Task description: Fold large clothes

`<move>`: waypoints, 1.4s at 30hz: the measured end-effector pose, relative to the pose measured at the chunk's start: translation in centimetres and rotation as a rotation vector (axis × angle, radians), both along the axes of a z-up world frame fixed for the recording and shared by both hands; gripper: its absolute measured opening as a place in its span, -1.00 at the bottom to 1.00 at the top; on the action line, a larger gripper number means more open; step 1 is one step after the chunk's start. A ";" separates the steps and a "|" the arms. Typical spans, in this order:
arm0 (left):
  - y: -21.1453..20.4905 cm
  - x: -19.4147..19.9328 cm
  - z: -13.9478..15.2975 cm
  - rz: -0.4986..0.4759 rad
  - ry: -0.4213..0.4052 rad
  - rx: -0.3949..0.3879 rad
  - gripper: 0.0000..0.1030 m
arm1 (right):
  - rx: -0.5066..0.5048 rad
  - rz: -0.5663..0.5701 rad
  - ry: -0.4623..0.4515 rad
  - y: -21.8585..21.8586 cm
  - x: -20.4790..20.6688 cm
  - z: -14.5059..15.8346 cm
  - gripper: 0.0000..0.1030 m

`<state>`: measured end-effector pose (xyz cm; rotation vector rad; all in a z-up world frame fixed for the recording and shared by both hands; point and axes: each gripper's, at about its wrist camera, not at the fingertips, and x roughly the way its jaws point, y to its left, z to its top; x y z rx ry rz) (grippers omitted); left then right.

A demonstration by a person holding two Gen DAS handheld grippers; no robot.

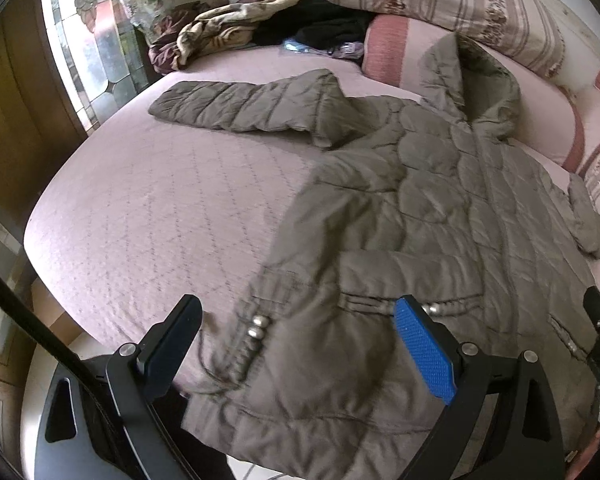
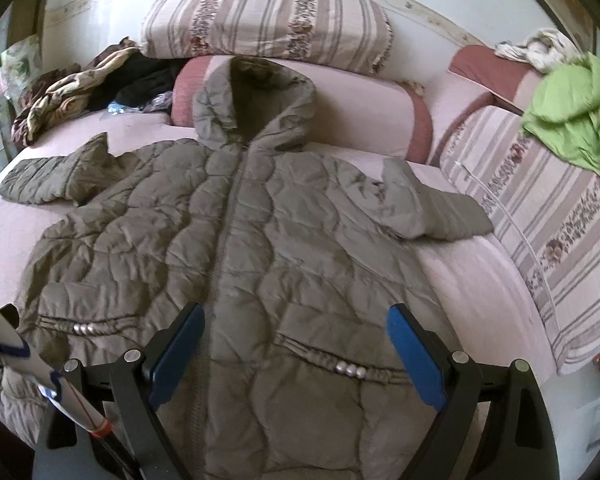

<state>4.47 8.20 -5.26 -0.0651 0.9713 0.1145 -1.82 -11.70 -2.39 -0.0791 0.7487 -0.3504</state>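
Observation:
A grey-brown quilted hooded jacket point(image 1: 412, 200) point(image 2: 236, 232) lies front up on a pink quilted bed point(image 1: 148, 208) point(image 2: 468, 280), zipped, hood toward the cushions. One sleeve point(image 1: 236, 108) point(image 2: 48, 176) stretches out to the left; the other sleeve point(image 2: 428, 208) bends at the right. Its hem hangs over the bed's near edge. My left gripper point(image 1: 296, 320) is open above the jacket's lower left corner, by the pocket snaps point(image 1: 258, 326). Wide open too, my right gripper point(image 2: 294, 328) hovers over the lower right front near a pocket point(image 2: 352, 370). Neither holds anything.
Striped floral cushions point(image 2: 260, 16) and pink bolsters point(image 2: 360, 112) line the back and right. A heap of blankets and dark clothes point(image 1: 260, 24) sits at the far left corner. A green garment point(image 2: 576, 120) lies on the right cushion. A stained-glass window point(image 1: 84, 40) stands left.

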 end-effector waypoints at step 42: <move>20.7 20.3 -5.4 0.322 0.093 -0.270 0.56 | -0.023 0.031 0.110 1.5 6.5 -4.1 0.84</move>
